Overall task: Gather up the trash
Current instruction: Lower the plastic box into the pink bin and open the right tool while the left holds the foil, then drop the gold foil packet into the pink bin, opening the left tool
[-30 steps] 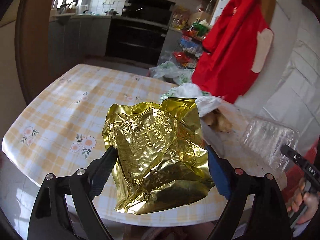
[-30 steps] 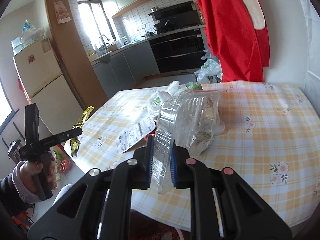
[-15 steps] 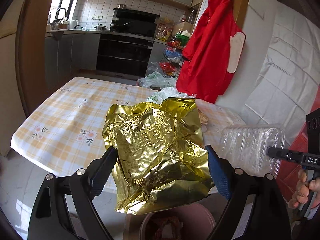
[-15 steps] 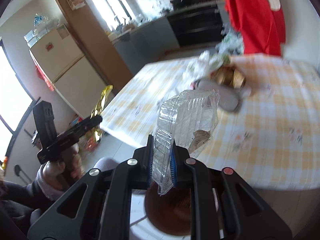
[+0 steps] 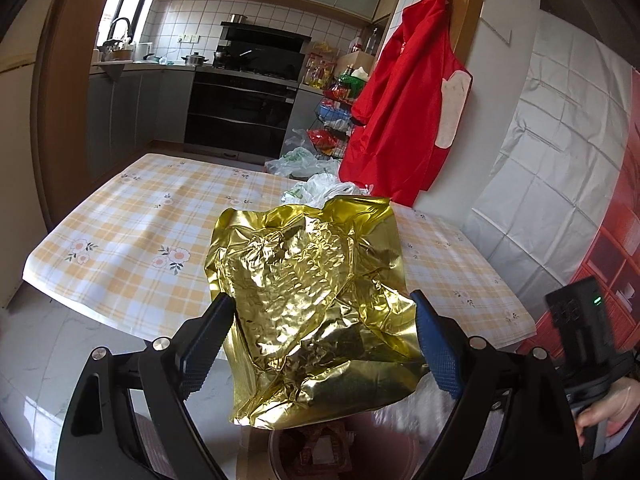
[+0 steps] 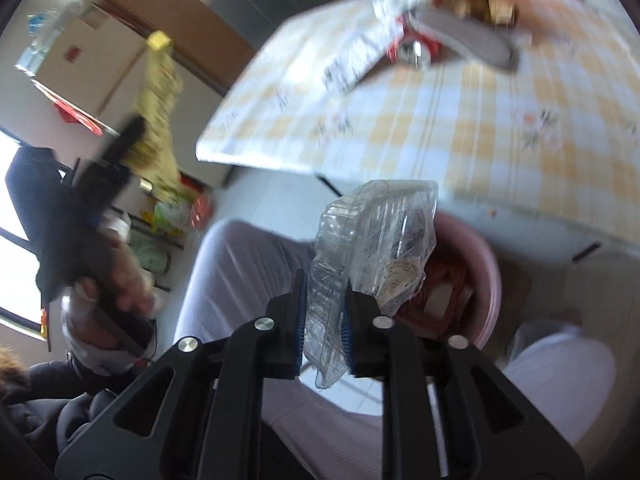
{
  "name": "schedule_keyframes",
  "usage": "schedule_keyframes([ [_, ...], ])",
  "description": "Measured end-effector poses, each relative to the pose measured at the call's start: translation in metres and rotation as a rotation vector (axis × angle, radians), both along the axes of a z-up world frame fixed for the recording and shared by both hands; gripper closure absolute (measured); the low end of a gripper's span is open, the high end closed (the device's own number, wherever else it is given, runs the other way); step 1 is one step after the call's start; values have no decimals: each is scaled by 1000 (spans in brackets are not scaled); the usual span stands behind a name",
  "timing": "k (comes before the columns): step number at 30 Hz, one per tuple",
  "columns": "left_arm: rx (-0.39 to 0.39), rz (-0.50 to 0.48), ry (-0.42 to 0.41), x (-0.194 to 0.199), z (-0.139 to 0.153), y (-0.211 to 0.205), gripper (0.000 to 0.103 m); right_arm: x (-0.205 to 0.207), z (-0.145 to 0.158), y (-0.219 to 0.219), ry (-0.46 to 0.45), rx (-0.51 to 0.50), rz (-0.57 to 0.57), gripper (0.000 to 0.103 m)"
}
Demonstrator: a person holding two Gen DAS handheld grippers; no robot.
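Left wrist view shows the left claw [image 5: 320, 332] spread wide, its two blue pads pressing the sides of a crumpled gold foil bag [image 5: 312, 300] that it has hold of. The bag hangs in the air above a pink bin [image 5: 384, 452], whose rim and contents show just beneath the foil's lower edge. Beyond it stretches the surface [image 5: 132, 240], covered with a yellow checked cloth printed with flowers, and white plastic bags [image 5: 320, 190] lie at its far side. A red apron [image 5: 404, 108] hangs on the wall to the right, with a dark oven [image 5: 240, 112] in the kitchen behind. At the lower right edge a hand [image 5: 608, 412] grips the handle of the other tool. Right wrist view, which is blurred, shows the right claw [image 6: 324, 312] closed narrowly on a clear plastic tray [image 6: 372, 236], pinched at its lower end between the pads. The tray stands up from the pads, directly over the pink bin [image 6: 486, 304], which sits on the floor beside the edge of the surface [image 6: 480, 120] and between the person's knees. Further trash, including a flat grey piece [image 6: 464, 38], lies on the far part of the cloth.
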State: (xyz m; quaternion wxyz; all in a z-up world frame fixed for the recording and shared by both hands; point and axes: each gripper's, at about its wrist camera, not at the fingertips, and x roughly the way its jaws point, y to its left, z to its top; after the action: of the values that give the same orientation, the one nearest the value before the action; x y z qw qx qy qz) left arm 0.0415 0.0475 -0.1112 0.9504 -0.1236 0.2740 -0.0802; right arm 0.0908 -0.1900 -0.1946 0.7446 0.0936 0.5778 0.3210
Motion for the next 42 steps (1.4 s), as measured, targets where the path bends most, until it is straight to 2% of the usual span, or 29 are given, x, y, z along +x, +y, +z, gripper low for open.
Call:
schedule_keyframes([
  [2,3,-3,-4,0,0,-1,17,2,-11,5,28,-26,-3,56],
  [3,6,-4,-4,0,0,-1,17,4,-16,7,36,-42,-8,51],
  [4,8,-6,-3,0,-1,-1,17,7,-18,7,40,-53,-15,39],
  [5,9,-6,0,1,-2,-1,17,8,-19,7,35,-62,-26,35],
  [7,8,-6,5,1,-4,-2,17,10,-16,5,4,-74,-41,32],
  [10,4,-5,22,3,-9,-1,17,13,1,-6,-109,-117,-108,11],
  [11,3,-5,30,5,-10,-3,17,12,7,-11,-154,-132,-133,9],
  [13,7,-9,41,7,-13,-5,17,9,24,-22,-274,-182,-201,6],
  [16,10,-19,54,9,-17,-9,17,3,41,-38,-407,-208,-302,6],
  [19,18,-36,70,13,-20,-17,17,0,55,-58,-529,-192,-421,6],
  [21,23,-50,82,16,-23,-22,17,-3,58,-70,-573,-152,-466,6],
  [28,35,-98,121,23,-33,-43,17,-2,60,-105,-619,-134,-611,6],
  [33,43,-151,131,28,-35,-62,16,-2,54,-115,-620,-113,-635,6],
  [35,50,-181,135,30,-36,-70,15,-1,52,-117,-617,-119,-633,6],
  [36,60,-191,138,30,-37,-73,11,-1,50,-117,-616,-121,-633,6],
  [42,59,-161,140,33,-39,-68,7,0,41,-119,-592,-117,-637,6],
])
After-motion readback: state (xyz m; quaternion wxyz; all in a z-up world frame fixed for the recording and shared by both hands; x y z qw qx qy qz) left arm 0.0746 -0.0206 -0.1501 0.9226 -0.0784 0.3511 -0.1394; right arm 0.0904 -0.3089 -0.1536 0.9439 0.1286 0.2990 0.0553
